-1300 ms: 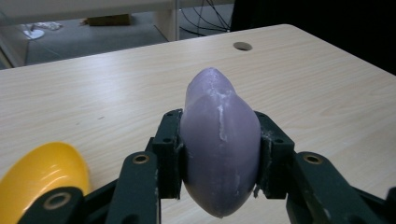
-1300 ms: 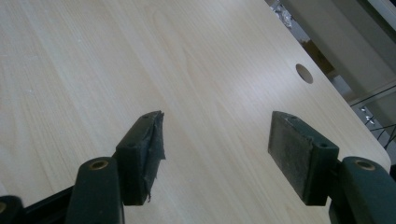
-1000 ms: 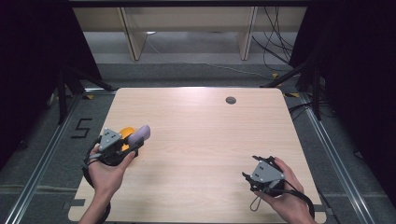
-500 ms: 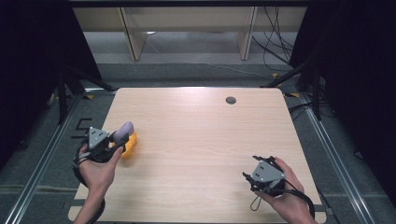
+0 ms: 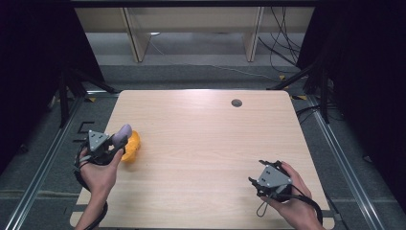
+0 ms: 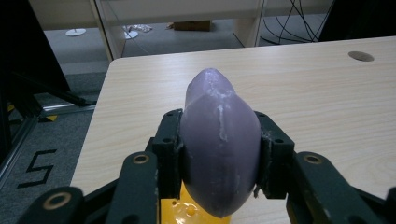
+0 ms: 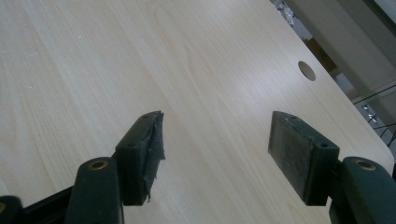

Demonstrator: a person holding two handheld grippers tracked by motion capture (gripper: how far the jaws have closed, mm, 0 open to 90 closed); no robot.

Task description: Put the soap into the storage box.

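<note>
My left gripper is near the table's left edge, shut on a smooth purple egg-shaped object. In the left gripper view the purple object bulges between both pads and points forward. Just under and beside it, an orange-yellow object lies on the table; its yellow surface with small holes shows beneath the purple one. Near the front right corner my right gripper sits low in a hand. In the right gripper view its jaws stand open over bare wood, nothing between them.
The light wooden table has a round cable hole at the back right, also visible as a hole from the right gripper. Dark floor, rails and cables surround the table; pale shelf legs stand behind it.
My left hand has moved left toward the table's edge and slightly down, carrying the purple object, so more of the orange-yellow object shows. The right hand has stayed put.
</note>
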